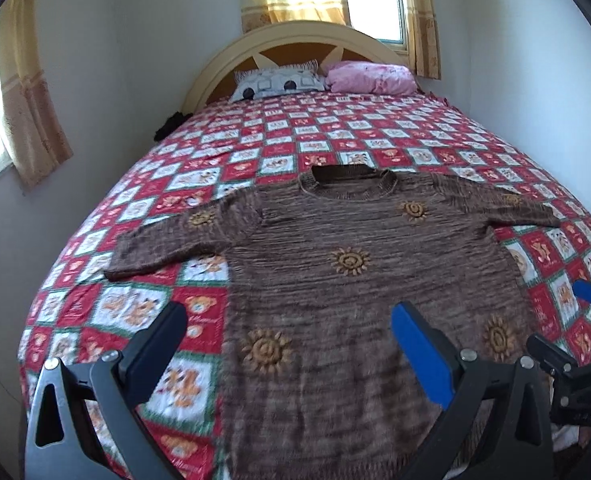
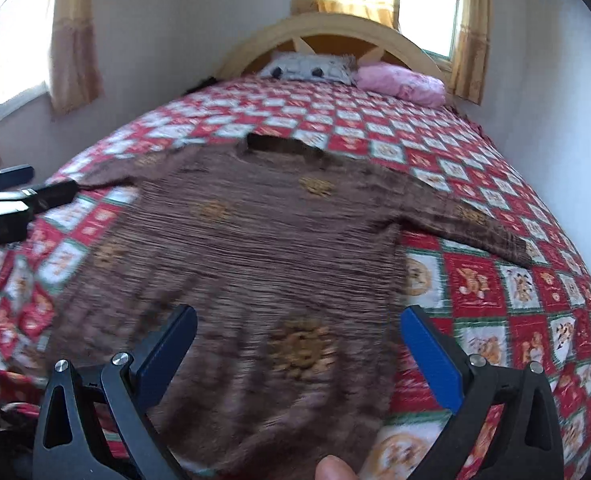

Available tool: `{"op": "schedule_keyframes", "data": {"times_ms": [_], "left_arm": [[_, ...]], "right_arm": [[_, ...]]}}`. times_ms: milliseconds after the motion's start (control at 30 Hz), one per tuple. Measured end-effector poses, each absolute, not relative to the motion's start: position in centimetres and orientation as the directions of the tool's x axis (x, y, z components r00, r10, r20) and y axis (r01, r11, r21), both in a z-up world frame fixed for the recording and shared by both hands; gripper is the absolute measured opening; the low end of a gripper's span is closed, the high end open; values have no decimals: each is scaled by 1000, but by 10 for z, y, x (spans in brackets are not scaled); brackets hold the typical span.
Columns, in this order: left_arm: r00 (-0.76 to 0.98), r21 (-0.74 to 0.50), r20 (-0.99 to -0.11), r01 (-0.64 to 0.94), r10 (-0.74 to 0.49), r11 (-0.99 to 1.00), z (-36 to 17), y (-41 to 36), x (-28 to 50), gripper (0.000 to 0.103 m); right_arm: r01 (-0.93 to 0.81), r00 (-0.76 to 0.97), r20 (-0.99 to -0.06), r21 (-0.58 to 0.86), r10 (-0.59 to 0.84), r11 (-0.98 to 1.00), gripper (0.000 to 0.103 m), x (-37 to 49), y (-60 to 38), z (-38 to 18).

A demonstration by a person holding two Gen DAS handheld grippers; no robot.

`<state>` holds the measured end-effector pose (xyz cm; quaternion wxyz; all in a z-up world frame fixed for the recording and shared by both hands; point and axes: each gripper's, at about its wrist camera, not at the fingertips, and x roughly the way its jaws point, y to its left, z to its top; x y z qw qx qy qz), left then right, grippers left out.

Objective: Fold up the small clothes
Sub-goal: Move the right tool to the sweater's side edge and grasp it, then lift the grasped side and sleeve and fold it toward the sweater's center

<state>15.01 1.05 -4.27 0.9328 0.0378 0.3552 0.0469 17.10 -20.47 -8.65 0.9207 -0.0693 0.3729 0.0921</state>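
1. I see the sweater (image 1: 335, 264) spread flat, front up, on the quilt (image 1: 143, 308), its collar toward the headboard (image 1: 295, 40) and both sleeves out to the sides.
2. My left gripper (image 1: 291, 344) hangs over the sweater's hem end, on its left side, fingers wide apart with nothing between them.
3. My right gripper (image 2: 299, 344) hangs over the hem end too, toward the sweater's right edge, fingers also spread wide and empty.
4. The hem itself I cannot make out: in both views it runs under the gripper frames and off the bottom edge.
5. The right wrist view is smeared; the sun patches on the sweater read only as orange blots there, and the left sleeve is partly covered by the left gripper at the picture's edge.
6. Beyond the collar, two pillows (image 1: 279, 82) lie against the headboard; the grey one's pattern is too small to read.
7. A fingertip (image 2: 335, 470) pokes in below the sweater, mostly cut off.
8. A dark lump (image 1: 169, 124) beside the quilt's far left edge I cannot identify.
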Motion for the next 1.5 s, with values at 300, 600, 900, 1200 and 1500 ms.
{"op": "schedule_keyframes", "data": {"times_ms": [300,600,900,1200,1500], "left_arm": [[728,178,-666,-52,159,983,-66,2,223,103],[718,186,-673,-66,176,980,-92,9,287,103],[667,159,-725,-79,171,984,-121,25,322,103],[661,148,-728,-107,182,983,-128,41,329,103],[634,52,-772,-7,45,999,-135,38,331,96]], "right_arm": [[-14,663,-748,24,27,1000,102,249,-309,-117],[243,650,-755,99,-86,965,101,309,-424,-126],[396,629,-764,161,-139,904,72,348,-503,-131],[414,583,-807,192,-97,890,31,378,-523,-153],[264,639,-763,98,-98,960,14,404,-468,-112]]}}
